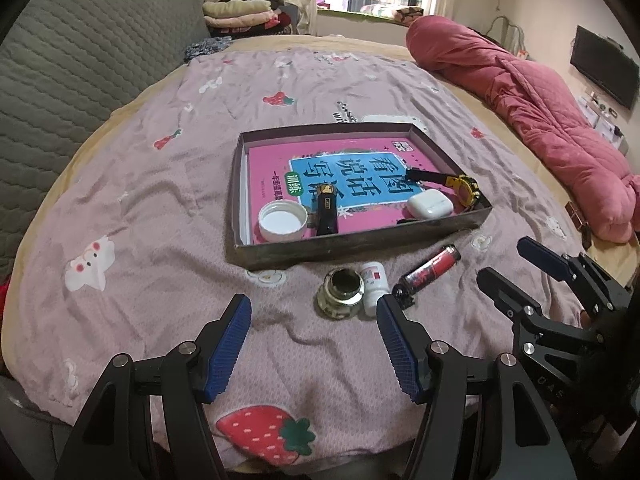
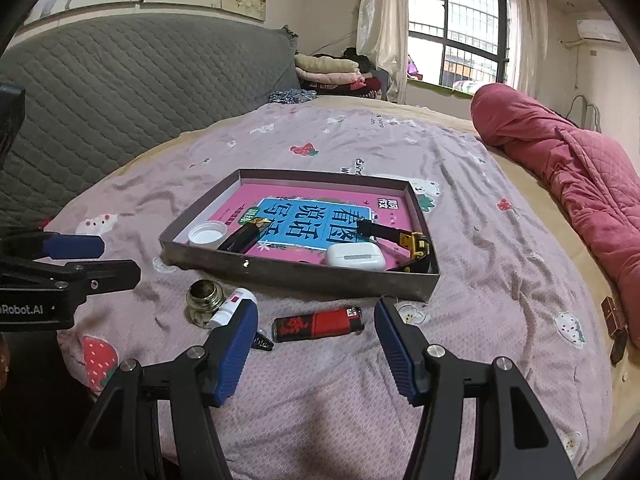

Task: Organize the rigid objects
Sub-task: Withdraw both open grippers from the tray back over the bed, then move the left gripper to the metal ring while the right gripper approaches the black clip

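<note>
A shallow grey box (image 1: 280, 254) (image 2: 320, 276) lies on the bed with a pink book (image 1: 360, 160) in it. On the book rest a white cap (image 1: 282, 222) (image 2: 207, 235), a black lighter (image 1: 327, 210), a white earbud case (image 1: 430, 205) (image 2: 355, 261) and a black-and-yellow watch (image 1: 460, 188) (image 2: 416, 246). In front of the box lie a small glass jar (image 1: 341, 292) (image 2: 205, 299), a white pill bottle (image 1: 373, 284) (image 2: 234, 306) and a red-and-black lighter (image 1: 426, 272) (image 2: 318, 323). My left gripper (image 1: 314, 314) is open just short of the jar. My right gripper (image 2: 316, 320) (image 1: 504, 260) is open, the red lighter just beyond its tips.
The pink patterned sheet (image 1: 160, 200) covers the bed. A grey quilted headboard (image 1: 80, 64) stands at the left, a rolled red quilt (image 1: 540, 120) (image 2: 580, 168) along the right. A small dark clip (image 2: 262, 339) lies by the right gripper's left finger. A brown box (image 2: 614, 320) sits at the bed's right edge.
</note>
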`<state>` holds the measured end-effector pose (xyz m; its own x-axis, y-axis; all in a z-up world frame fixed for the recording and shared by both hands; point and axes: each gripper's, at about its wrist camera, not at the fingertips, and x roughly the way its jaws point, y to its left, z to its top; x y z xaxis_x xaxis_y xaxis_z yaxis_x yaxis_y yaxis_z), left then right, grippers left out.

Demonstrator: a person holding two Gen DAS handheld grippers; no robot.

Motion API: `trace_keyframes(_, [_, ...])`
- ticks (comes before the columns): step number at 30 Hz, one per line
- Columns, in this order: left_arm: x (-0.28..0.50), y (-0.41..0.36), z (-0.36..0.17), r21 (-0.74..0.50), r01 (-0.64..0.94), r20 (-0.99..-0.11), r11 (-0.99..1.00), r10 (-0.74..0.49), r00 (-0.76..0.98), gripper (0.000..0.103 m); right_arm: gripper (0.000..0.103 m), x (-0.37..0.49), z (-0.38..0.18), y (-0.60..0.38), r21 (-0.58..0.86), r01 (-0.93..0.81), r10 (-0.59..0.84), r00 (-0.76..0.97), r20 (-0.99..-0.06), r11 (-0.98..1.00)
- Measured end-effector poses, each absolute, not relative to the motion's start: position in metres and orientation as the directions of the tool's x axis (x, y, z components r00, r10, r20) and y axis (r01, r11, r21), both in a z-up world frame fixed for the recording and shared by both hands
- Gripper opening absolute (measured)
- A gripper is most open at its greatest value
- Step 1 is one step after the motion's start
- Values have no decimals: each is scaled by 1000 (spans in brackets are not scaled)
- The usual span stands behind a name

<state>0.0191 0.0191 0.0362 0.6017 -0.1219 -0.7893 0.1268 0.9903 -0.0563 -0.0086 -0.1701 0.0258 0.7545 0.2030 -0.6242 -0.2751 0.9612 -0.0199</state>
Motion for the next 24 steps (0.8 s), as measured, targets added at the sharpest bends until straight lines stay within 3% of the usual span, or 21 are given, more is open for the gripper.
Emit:
trace_keyframes(13, [17,27,22,-53,112,-812,992,-108,574,67,60,-14,20,-156,-47,-344,238,734,-636,938])
trace_keyframes(24, [24,18,-8,-54,127,-846,990,-113,521,67,60,-5,-7,-151,-50,-400,249,658,-710,915])
